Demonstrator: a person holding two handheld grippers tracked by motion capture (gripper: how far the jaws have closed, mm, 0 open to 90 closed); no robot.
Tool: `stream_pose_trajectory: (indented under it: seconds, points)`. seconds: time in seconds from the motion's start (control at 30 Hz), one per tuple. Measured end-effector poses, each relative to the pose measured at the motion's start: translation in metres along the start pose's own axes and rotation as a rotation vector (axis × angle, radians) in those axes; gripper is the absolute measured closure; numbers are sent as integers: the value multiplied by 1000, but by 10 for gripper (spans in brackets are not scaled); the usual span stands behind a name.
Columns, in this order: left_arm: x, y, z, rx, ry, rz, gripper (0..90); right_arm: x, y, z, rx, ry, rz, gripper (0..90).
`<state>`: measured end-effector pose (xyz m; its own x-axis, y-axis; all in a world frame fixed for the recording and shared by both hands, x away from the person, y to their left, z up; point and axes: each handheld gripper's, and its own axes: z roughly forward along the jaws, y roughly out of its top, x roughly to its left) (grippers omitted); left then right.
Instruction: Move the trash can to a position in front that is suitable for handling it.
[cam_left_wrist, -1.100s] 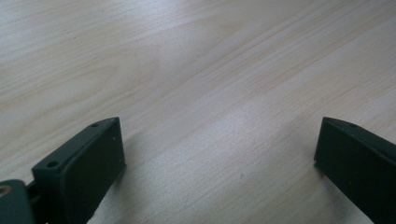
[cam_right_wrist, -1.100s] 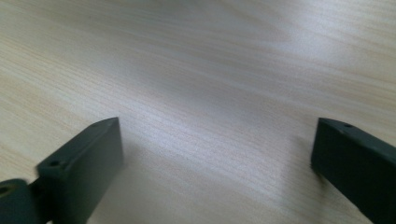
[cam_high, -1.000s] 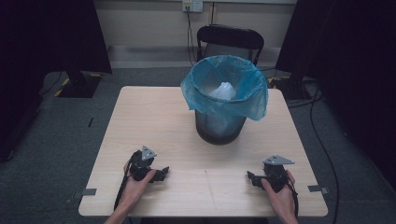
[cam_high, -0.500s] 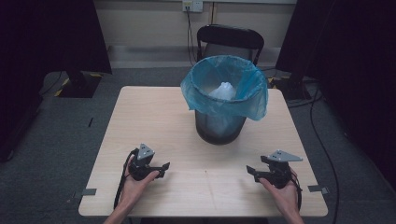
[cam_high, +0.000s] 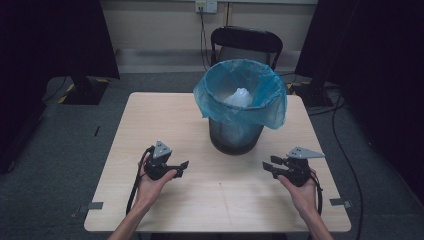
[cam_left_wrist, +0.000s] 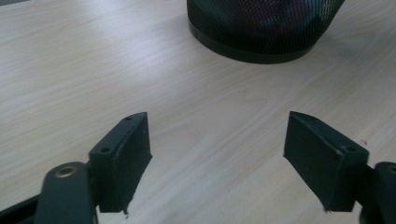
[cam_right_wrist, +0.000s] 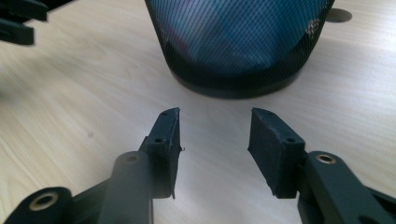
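Mesh bin (cam_high: 235, 135) w/ blue liner (cam_high: 240, 92) stands mid-counter (cam_high: 165, 112), far side of both hands; white crumpled wad (cam_high: 239, 96) inside. L gripper (cam_high: 181, 165) near-left of bin, jaws spread wide, nothing btwn them. R gripper (cam_high: 268, 164) near-right, jaws have just been closing, now half-spread, empty. Both point inward toward bin base (cam_right_wrist: 233, 86), apart from it.

Judged step: approach to liner rim. To do well: raise both to rim height, come in symmetric, re-open R jaws before contact, pinch liner film only, not mesh; avoid tipping bin.
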<state>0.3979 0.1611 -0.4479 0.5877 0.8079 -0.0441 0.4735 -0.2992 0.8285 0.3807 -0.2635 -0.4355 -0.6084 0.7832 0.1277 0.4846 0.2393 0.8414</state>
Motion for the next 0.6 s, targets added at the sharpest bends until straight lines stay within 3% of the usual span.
stream_pose_trajectory:
  seconds: [0.23,0.4,0.6]
  points:
    - [13,24,20,-7,-28,-26,189,-14,21,3,-18,-9,1,533]
    - [22,40,33,-31,-13,-48,221,-31,32,7,-48,-40,11,516]
    - [25,61,46,-45,-8,-43,258,-48,43,13,-40,-64,32,617]
